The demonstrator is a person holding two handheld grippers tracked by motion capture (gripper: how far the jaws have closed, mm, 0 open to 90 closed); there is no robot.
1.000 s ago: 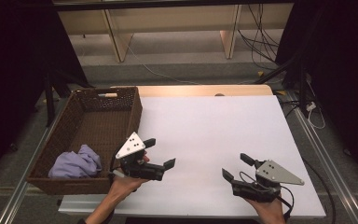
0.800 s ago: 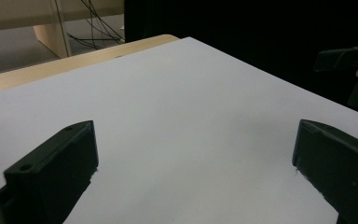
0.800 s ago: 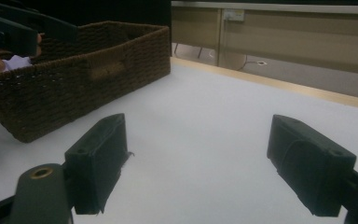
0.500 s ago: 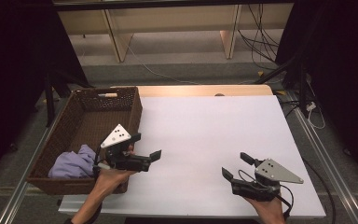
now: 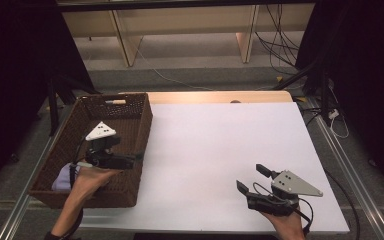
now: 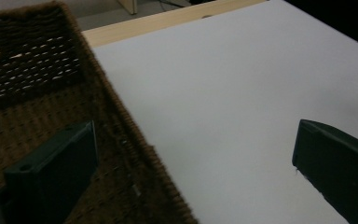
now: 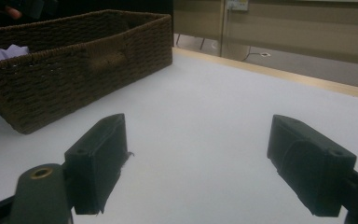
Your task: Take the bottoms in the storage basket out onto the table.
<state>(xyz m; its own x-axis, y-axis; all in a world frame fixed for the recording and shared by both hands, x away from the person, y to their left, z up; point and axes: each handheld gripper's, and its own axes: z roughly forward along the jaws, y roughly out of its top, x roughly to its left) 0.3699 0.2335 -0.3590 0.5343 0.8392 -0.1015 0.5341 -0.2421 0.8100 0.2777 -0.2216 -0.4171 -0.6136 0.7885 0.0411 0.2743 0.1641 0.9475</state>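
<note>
Over wicker basket (image 5: pixel 130 107) rim, left tool (image 5: pixel 130 159) open

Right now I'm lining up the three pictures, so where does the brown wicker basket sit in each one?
High view: the wicker basket is at the table's left edge, left gripper above its right wall.
Left gripper view: the basket's wall fills the left side.
Right gripper view: the basket is upper left, a pale cloth inside.
Shared landmark: the white tabletop.

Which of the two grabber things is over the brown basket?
The left gripper, at the left of the high view. It hangs over the brown basket, near its right wall. The right gripper is over the bare white table.
</note>
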